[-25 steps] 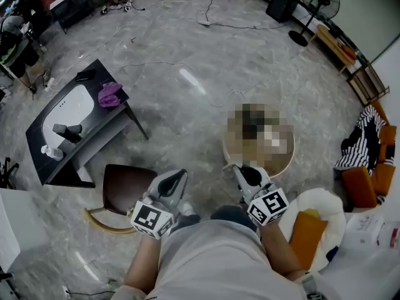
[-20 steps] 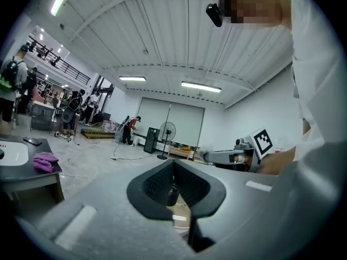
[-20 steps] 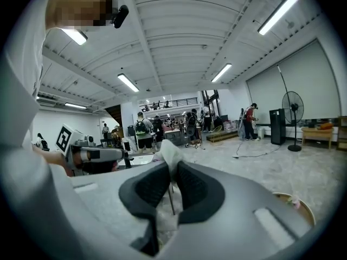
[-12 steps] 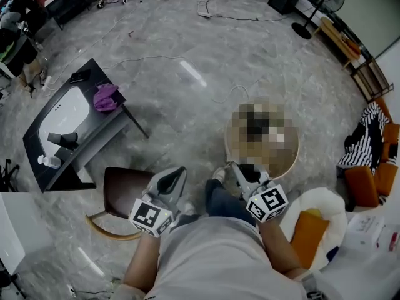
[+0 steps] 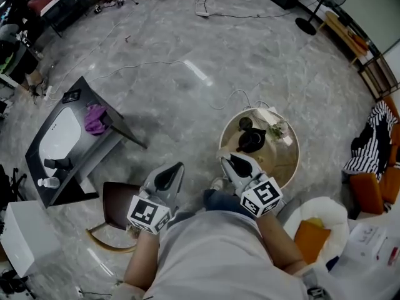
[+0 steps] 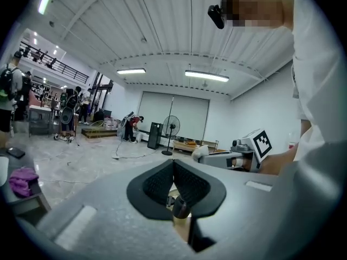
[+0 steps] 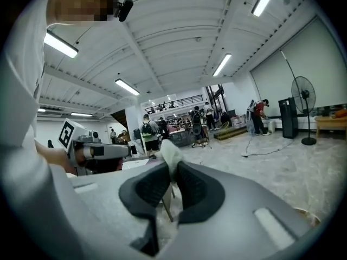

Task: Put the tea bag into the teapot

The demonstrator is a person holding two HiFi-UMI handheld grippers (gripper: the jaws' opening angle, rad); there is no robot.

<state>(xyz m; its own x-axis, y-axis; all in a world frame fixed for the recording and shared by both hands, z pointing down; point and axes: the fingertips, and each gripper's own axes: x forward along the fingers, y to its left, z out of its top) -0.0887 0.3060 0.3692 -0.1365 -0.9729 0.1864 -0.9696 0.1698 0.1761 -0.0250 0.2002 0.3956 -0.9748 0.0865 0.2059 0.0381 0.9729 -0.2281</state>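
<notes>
A black teapot (image 5: 251,141) stands on a small round wooden table (image 5: 290,161), with its lid (image 5: 245,123) lying beside it. In the right gripper view my right gripper (image 7: 172,164) is shut on a white tea bag (image 7: 169,149) that sticks up past the jaw tips. Seen from the head view, that right gripper (image 5: 225,160) hovers at the table's near left rim, a short way from the teapot. My left gripper (image 5: 178,166) is held to its left over the floor. Its jaws meet at the tips in the left gripper view (image 6: 173,164), with nothing between them.
A small white and green item (image 5: 275,130) sits on the round table behind the teapot. A brown chair (image 5: 122,199) is at my lower left. A low black table (image 5: 115,133) with a purple cloth (image 5: 95,119) stands further left. A white seat with an orange cushion (image 5: 310,237) is at the right. Cables cross the floor.
The view has tipped so the round table and teapot sit lower and nearer. My right gripper has shifted left and forward to the table's rim. The left gripper has barely moved.
</notes>
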